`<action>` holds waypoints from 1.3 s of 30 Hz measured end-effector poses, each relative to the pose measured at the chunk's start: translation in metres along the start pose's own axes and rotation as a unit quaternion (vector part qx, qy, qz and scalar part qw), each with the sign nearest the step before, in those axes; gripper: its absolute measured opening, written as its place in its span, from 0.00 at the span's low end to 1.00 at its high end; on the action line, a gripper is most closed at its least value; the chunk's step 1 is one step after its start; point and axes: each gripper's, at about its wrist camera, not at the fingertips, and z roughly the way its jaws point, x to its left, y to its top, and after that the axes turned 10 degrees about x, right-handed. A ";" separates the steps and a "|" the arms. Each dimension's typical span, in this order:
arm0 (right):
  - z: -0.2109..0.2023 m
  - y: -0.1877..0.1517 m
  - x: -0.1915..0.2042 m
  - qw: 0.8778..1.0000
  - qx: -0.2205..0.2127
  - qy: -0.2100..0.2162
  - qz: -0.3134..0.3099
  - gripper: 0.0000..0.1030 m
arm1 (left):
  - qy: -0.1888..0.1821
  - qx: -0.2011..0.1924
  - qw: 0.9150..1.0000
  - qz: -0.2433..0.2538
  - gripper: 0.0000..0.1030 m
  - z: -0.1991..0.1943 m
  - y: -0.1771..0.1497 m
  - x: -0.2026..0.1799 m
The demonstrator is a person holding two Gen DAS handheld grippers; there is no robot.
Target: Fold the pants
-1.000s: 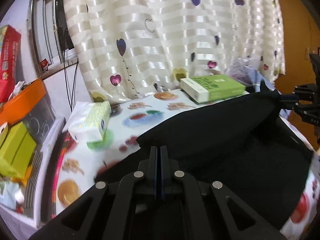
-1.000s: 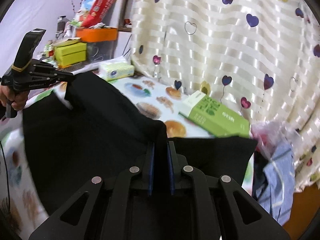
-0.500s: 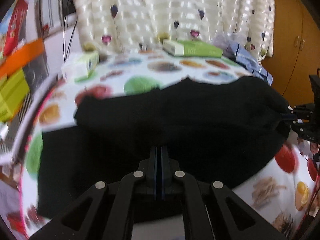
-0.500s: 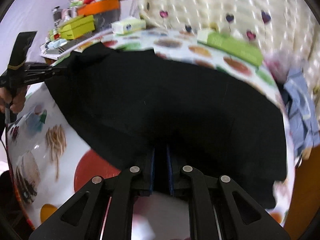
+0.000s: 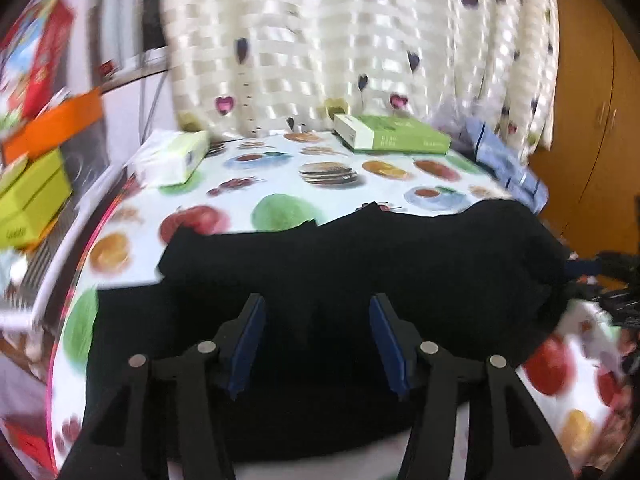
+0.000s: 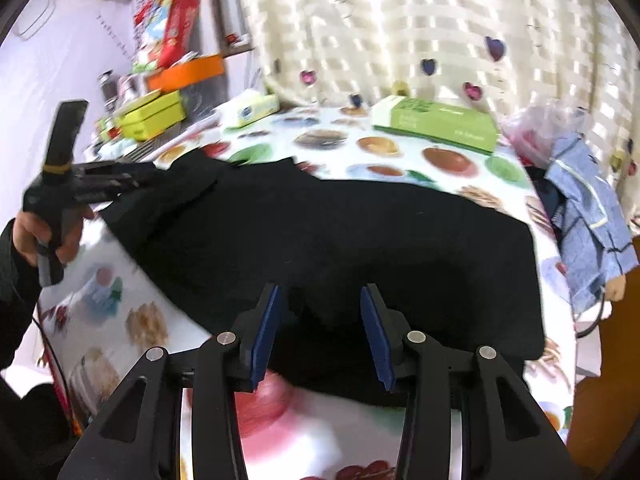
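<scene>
The black pants lie folded in a wide band across the fruit-print tablecloth; they also fill the middle of the right wrist view. My left gripper is open, its blue pads spread above the near edge of the cloth, holding nothing. My right gripper is open too, over the pants' near edge. In the right wrist view the left gripper shows at the pants' left end, in a hand. The right gripper shows blurred at the right edge of the left wrist view.
A green box and a tissue pack sit at the table's far side by the heart-print curtain. Blue clothing hangs off the right end. Yellow and orange boxes stand on a shelf to the left.
Both grippers were shut on the pants, carrying the fold toward me. Now both have opened and let go, and the pants rest on the table.
</scene>
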 end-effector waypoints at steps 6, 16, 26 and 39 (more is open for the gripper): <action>0.006 -0.003 -0.034 0.997 -0.001 -0.041 0.062 0.42 | 0.044 0.041 0.998 0.009 0.55 0.059 0.028 -0.017; 0.016 -0.009 -0.044 0.997 0.015 -0.030 0.066 0.42 | 0.092 0.041 0.995 -0.024 0.05 0.066 0.029 -0.009; 0.011 -0.016 -0.038 0.997 0.024 -0.026 0.072 0.42 | 0.133 -0.029 0.972 -0.194 0.05 -0.029 -0.055 0.064; 0.000 -0.034 -0.040 0.994 0.028 -0.038 0.095 0.42 | 0.087 -0.033 0.945 -0.312 0.09 -0.046 -0.111 0.107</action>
